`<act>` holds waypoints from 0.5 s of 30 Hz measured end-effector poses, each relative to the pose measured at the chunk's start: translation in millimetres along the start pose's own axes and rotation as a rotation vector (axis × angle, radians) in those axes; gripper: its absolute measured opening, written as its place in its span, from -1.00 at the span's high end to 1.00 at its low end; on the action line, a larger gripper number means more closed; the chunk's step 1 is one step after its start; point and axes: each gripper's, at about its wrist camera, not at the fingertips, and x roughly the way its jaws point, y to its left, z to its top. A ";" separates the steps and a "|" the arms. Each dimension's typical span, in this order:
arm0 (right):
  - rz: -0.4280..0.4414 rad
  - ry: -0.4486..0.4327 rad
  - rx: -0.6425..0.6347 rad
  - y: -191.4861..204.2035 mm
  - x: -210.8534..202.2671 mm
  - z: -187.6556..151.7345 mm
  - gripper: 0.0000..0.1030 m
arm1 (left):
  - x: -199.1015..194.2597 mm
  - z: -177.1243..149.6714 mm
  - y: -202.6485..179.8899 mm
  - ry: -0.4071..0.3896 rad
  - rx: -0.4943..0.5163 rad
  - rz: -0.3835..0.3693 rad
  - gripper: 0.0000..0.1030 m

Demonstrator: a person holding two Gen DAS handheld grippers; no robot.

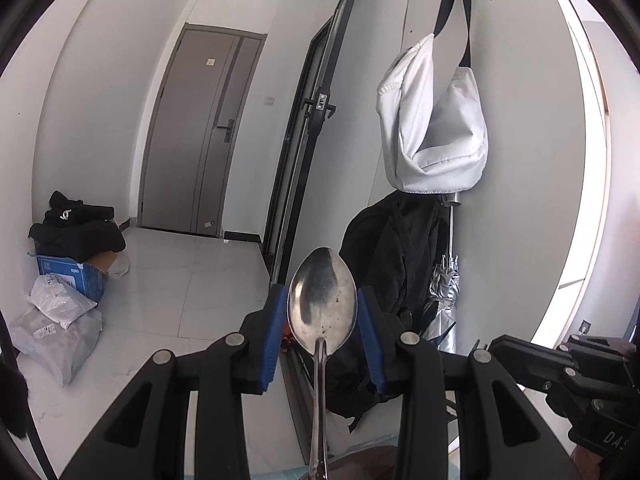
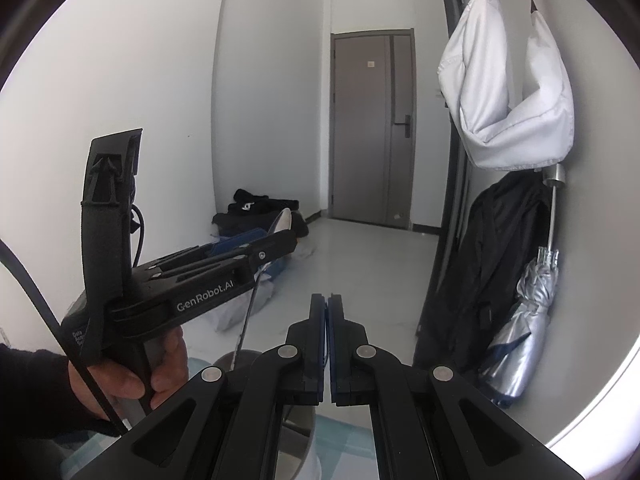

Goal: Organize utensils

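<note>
A metal spoon [image 1: 322, 312] stands with its bowl up and facing the camera, and its handle [image 1: 319, 408] hangs down. My left gripper [image 1: 322, 296] is shut on the bowl, one blue pad on each edge. In the right wrist view a hand [image 2: 120, 380] holds that left gripper [image 2: 280, 236] out to the left. The spoon's tip [image 2: 285, 218] shows above its fingers and the handle [image 2: 249, 312] slants down below them. My right gripper [image 2: 327, 300] is shut with nothing between its pads. A grey round container [image 2: 298, 420] lies below the grippers, mostly hidden.
A white bag [image 1: 436, 128] hangs on the right wall over a black garment [image 1: 384, 264] and a folded silver umbrella [image 1: 442, 304]. A grey door [image 1: 200, 136] closes the hallway. Black clothes, a blue box [image 1: 76, 276] and plastic bags [image 1: 56, 320] lie on the floor at left.
</note>
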 end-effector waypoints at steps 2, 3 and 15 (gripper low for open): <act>-0.001 -0.002 -0.003 1.1 0.0 -0.4 0.98 | 1.3 -2.3 3.0 0.008 0.000 -0.013 0.39; 0.000 0.000 -0.002 1.4 0.1 -0.7 0.98 | 2.2 -4.0 6.0 0.018 -0.011 -0.015 0.39; -0.008 0.002 0.021 0.9 -0.5 -0.9 0.98 | -3.9 -8.7 18.2 0.082 -0.071 -0.049 0.39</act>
